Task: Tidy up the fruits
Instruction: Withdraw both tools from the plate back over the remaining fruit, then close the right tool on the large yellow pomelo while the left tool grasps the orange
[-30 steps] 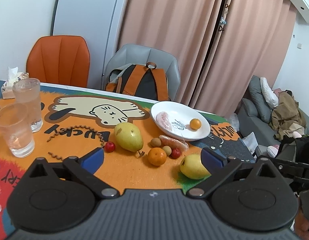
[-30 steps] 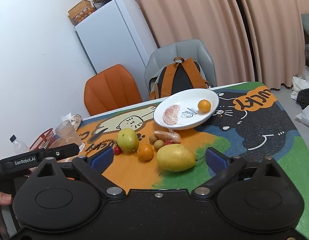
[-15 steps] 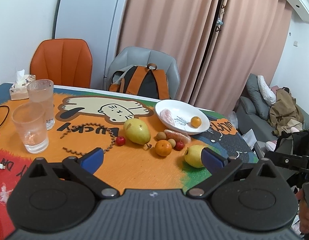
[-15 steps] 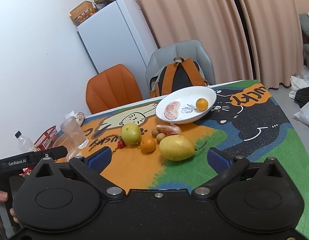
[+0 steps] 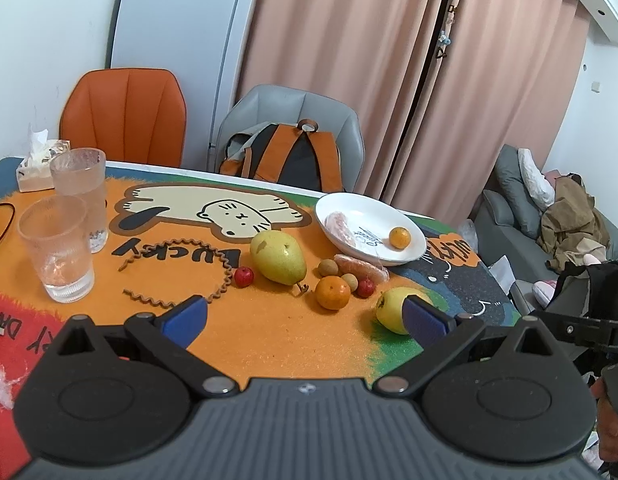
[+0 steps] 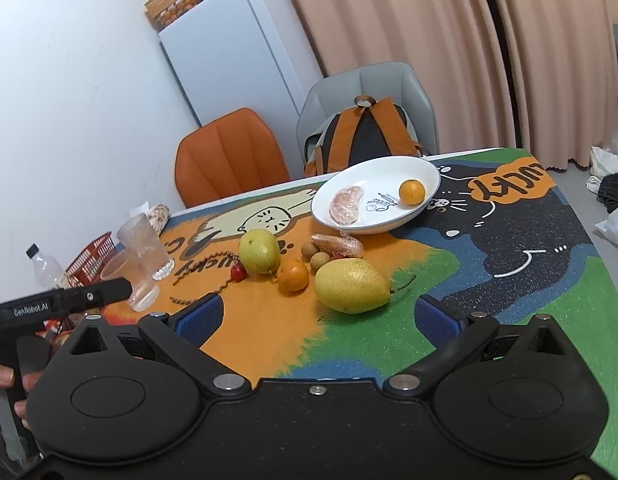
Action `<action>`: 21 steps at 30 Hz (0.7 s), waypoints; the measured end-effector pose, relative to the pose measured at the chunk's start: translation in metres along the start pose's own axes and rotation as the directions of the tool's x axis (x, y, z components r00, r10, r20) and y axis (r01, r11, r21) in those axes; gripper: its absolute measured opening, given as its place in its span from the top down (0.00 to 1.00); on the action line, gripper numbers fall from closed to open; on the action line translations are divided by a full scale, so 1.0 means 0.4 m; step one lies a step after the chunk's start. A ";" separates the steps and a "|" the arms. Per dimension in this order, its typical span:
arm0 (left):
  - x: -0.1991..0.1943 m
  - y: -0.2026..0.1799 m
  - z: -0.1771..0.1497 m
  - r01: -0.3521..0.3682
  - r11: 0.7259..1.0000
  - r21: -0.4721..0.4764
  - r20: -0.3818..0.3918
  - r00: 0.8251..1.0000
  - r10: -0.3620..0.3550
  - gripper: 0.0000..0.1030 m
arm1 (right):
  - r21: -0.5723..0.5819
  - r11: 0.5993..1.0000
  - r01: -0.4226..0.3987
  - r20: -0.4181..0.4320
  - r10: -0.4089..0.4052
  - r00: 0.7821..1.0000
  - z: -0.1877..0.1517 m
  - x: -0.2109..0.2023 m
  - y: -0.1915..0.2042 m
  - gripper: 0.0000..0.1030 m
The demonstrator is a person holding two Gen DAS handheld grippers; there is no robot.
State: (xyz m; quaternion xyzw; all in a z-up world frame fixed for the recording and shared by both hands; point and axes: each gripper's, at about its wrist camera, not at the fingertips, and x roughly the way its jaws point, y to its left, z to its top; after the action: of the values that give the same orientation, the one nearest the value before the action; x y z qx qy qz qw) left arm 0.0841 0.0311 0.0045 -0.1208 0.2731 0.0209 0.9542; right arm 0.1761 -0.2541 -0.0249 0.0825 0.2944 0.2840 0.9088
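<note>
A white plate (image 5: 413,236) (image 6: 425,176) holds a small orange (image 5: 400,237) (image 6: 411,191) and a pomelo segment (image 6: 346,205). In front of it on the mat lie two yellow pears (image 5: 277,256) (image 6: 351,285), an orange (image 5: 332,292) (image 6: 293,276), a wrapped pomelo segment (image 5: 359,265), two brown longans (image 5: 326,267) and small red fruits (image 5: 243,276). My left gripper (image 5: 305,316) is open and empty, held back above the near mat. My right gripper (image 6: 317,316) is open and empty, just short of the nearer pear.
Two clear glasses (image 5: 57,248) stand at the left, with a tissue box (image 5: 33,168) behind. A coiled brown cord (image 5: 177,276) lies on the mat. An orange chair (image 5: 125,116) and a grey chair with a backpack (image 5: 289,156) stand behind the table.
Both grippers pulled back and up from the fruit half a second ago, then the left came closer again. No fruit has moved.
</note>
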 end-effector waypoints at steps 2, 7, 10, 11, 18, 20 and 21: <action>0.014 -0.001 0.005 0.002 1.000 0.003 0.001 1.000 -0.002 0.01 | -0.006 1.000 -0.001 0.000 0.001 1.000 0.004 0.013 -0.006 0.00; 0.062 -0.006 0.012 0.004 1.000 0.001 -0.009 1.000 -0.004 0.03 | -0.045 0.999 -0.013 0.000 0.013 1.000 0.017 0.048 -0.013 0.02; 0.096 -0.009 0.016 0.002 1.000 -0.003 -0.027 1.000 -0.002 0.03 | -0.056 0.998 -0.028 -0.024 0.027 0.999 0.025 0.076 -0.022 0.11; 0.108 -0.010 0.017 0.002 1.000 -0.004 -0.032 0.999 -0.002 0.03 | -0.049 0.998 -0.040 -0.032 0.039 0.999 0.028 0.085 -0.027 0.12; 0.190 -0.013 0.020 0.015 1.000 0.003 -0.051 0.999 -0.015 0.16 | -0.048 0.995 -0.083 -0.074 0.080 0.994 0.044 0.155 -0.055 0.15; 0.222 -0.010 0.020 0.024 1.000 -0.002 -0.064 0.998 -0.024 0.24 | -0.060 0.994 -0.092 -0.082 0.087 0.993 0.050 0.180 -0.060 0.15; 0.241 -0.009 0.019 0.027 1.000 -0.003 -0.074 0.997 -0.027 0.27 | -0.066 0.993 -0.100 -0.088 0.094 0.992 0.056 0.196 -0.064 0.15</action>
State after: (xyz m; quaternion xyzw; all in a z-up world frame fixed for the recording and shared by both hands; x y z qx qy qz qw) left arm 0.1703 0.0269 -0.0390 -0.1259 0.3065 0.0039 0.9435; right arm 0.2532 -0.2305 -0.0531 0.0525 0.3181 0.3413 0.8829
